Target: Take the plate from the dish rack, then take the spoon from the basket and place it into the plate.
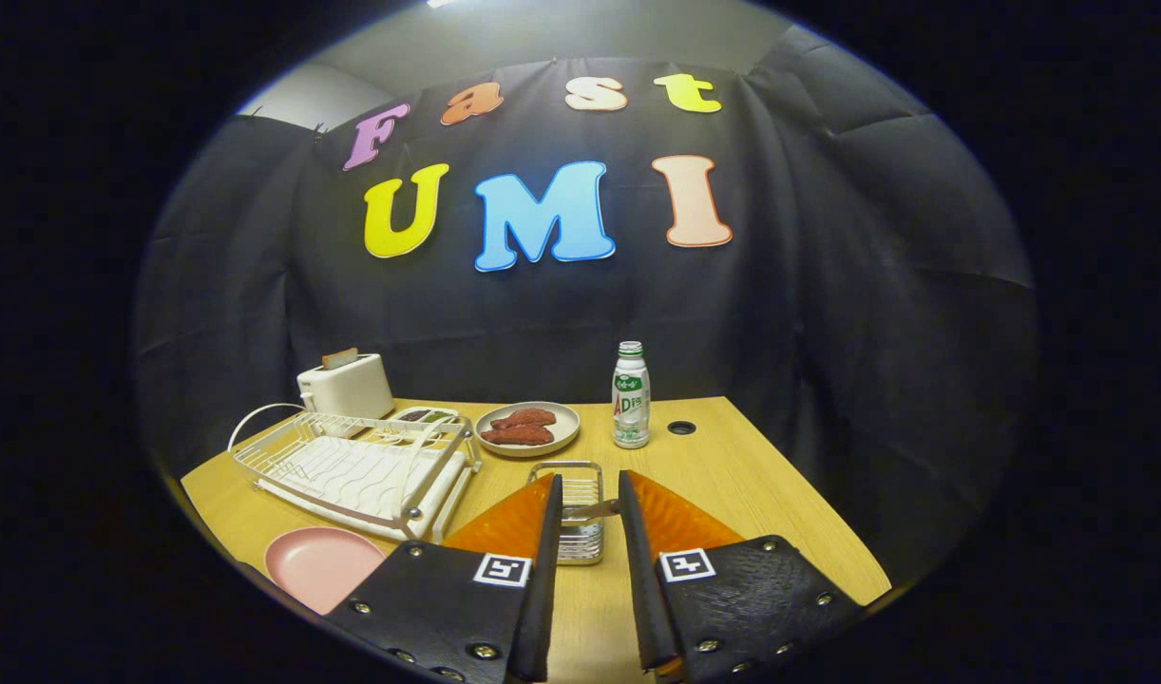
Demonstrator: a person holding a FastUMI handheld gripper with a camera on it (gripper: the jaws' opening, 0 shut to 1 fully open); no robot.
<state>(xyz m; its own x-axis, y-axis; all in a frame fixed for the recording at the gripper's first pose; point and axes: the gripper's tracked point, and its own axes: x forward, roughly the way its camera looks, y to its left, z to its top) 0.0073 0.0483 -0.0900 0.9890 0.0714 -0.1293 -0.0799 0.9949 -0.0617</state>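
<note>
At lower centre the fingers (pixel 590 494) stand apart, holding nothing, lined up on the basket (pixel 578 513) whose spoon (pixel 595 513) they target; the pink plate (pixel 322 565) already waits lower left on the worktop (pixel 732 475).

A wooden table (pixel 732 475) carries everything. On its near left lies a pink plate (pixel 319 562), flat on the wood. Just beyond it, on the left, stands a white dish rack (pixel 357 470). A white toaster (pixel 346 385) sits at the far left, behind the rack. Near the middle a small wire basket (pixel 574 508) stands on the wood. Beyond it rests a grey dish (pixel 528 429) holding reddish food. To the right of that dish a bottle (pixel 630 395) stands upright, with a round cable hole (pixel 681 427) in the tabletop just to its right.
</note>
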